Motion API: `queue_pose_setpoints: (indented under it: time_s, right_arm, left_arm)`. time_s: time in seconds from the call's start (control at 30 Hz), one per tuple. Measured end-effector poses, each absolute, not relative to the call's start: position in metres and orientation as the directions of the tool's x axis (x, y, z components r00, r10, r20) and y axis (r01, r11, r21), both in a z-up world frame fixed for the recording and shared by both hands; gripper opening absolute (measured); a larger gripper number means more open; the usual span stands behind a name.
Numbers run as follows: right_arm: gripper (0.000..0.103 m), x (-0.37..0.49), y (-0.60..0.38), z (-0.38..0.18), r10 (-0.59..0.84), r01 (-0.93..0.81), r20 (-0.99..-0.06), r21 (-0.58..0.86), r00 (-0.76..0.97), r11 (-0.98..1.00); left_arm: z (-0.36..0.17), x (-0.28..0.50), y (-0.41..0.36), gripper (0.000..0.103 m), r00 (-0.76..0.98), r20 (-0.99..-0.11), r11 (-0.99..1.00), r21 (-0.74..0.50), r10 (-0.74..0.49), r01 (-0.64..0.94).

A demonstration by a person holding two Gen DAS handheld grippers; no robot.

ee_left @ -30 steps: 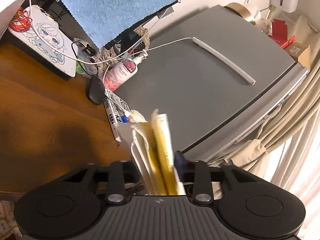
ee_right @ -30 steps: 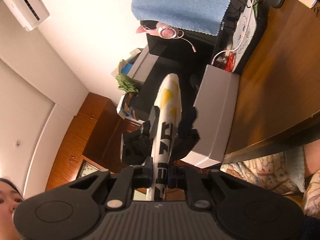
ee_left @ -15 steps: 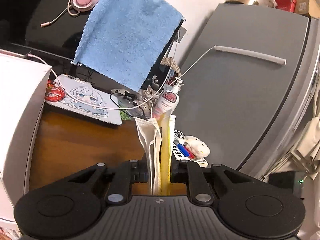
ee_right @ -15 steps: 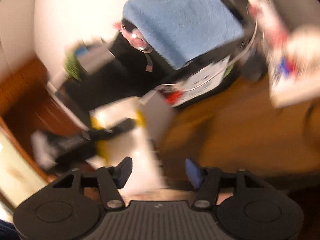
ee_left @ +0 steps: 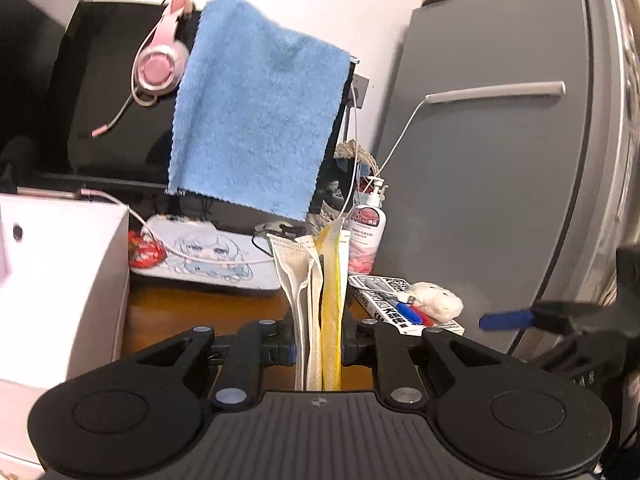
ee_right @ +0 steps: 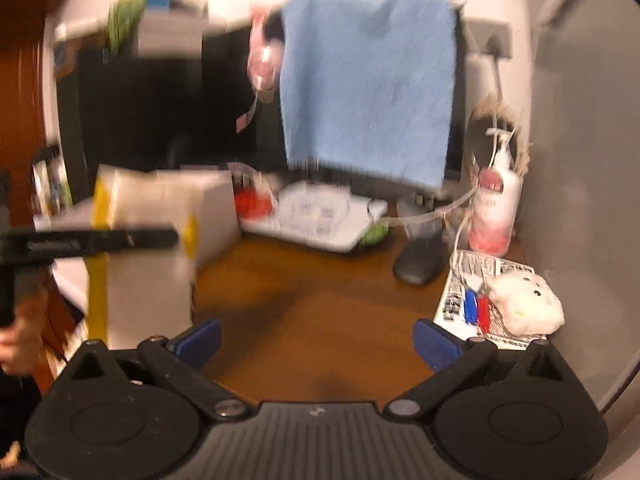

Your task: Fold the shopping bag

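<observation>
While the folded white-and-yellow plastic shopping bag [ee_left: 320, 300] stands edge-on as a stack of layers above the brown wooden desk [ee_right: 320, 320], the left gripper [ee_left: 319, 350] is clenched on its lower part, bag held in the air w/ nothing under it. Seen from the right-wrist cam, the same bag [ee_right: 140, 248] hangs left of the desk, pinched by a black finger [ee_right: 92, 242]; view is blurred, so detail there is poor.

The right gripper [ee_right: 316, 342] is released, blue pads [ee_right: 198, 340] spread wide over bare desk, grasping nothing.

Risk, as judged: w/ only one tool holding, the slick layers could fan apart or slide out of the pinch, undoing the fold. The white layers look looser than the yellow ones, so they'd likely go first. A fast swing of either hand would make it worse, and the blur suggests quick motion on the right side.

Second risk: clutter at the desk's far right. A pink-and-white pump bottle [ee_right: 494, 204], black mouse [ee_right: 420, 260], white plush toy [ee_right: 524, 306] and printed box w/ pens [ee_right: 476, 292] sit close together; a wide-open right gripper sweeping there could knock them. A white cable [ee_left: 394, 152] runs above the desk near the bag top and could snag. A blue fleece towel [ee_left: 256, 120] hangs behind the desk, clear of both tools.
</observation>
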State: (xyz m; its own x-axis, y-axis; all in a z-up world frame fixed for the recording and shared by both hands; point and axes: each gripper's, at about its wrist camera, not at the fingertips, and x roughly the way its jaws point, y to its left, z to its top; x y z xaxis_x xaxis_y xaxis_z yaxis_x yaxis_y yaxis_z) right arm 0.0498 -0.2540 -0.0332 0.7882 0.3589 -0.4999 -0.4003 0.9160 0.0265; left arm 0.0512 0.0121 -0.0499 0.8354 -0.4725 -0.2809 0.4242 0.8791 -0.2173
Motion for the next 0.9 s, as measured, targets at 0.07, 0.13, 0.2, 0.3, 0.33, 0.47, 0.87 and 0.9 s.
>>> queue_pose_setpoints:
  time_s: [0.07, 0.13, 0.2, 0.3, 0.33, 0.47, 0.87, 0.9]
  right_arm:
    - [0.101, 0.047, -0.253, -0.033, 0.321, -0.356, -0.445, 0.005, 0.836, 0.934]
    - [0.101, 0.044, -0.251, -0.033, 0.267, -0.291, -0.389, -0.004, 0.882, 0.957]
    - [0.097, 0.047, -0.25, -0.03, 0.285, -0.304, -0.4, 0.017, 0.871, 0.952]
    - [0.094, 0.046, -0.244, -0.025, 0.31, -0.324, -0.393, 0.032, 0.866, 0.946]
    - [0.093, 0.046, -0.241, -0.023, 0.307, -0.317, -0.39, 0.04, 0.868, 0.948]
    - [0.084, 0.05, -0.235, -0.011, 0.399, -0.375, -0.433, 0.146, 0.808, 0.916]
    - [0.055, 0.1, -0.244, 0.028, 0.745, -0.303, -0.412, 0.727, 0.524, 0.616]
    - [0.055, 0.103, -0.239, 0.029, 0.748, -0.293, -0.419, 0.734, 0.515, 0.613]
  left_arm:
    - [-0.05, 0.049, 0.011, 0.016, 0.842, -0.276, 0.885, -0.198, -0.463, 0.422]
    - [-0.051, 0.047, 0.009, 0.016, 0.853, -0.27, 0.894, -0.171, -0.448, 0.415]
    - [-0.052, 0.044, 0.007, 0.016, 0.865, -0.259, 0.903, -0.136, -0.429, 0.407]
    - [-0.053, 0.038, -0.001, 0.016, 0.884, -0.237, 0.915, -0.07, -0.402, 0.397]
    - [-0.054, 0.036, -0.004, 0.017, 0.891, -0.227, 0.918, -0.045, -0.393, 0.394]
    - [-0.059, 0.025, -0.021, 0.017, 0.933, -0.165, 0.935, 0.109, -0.319, 0.338]
    - [-0.096, 0.009, -0.066, 0.017, 0.991, 0.074, 0.798, 0.601, -0.108, 0.042]
    - [-0.099, 0.009, -0.068, 0.017, 0.991, 0.088, 0.778, 0.628, -0.101, 0.023]
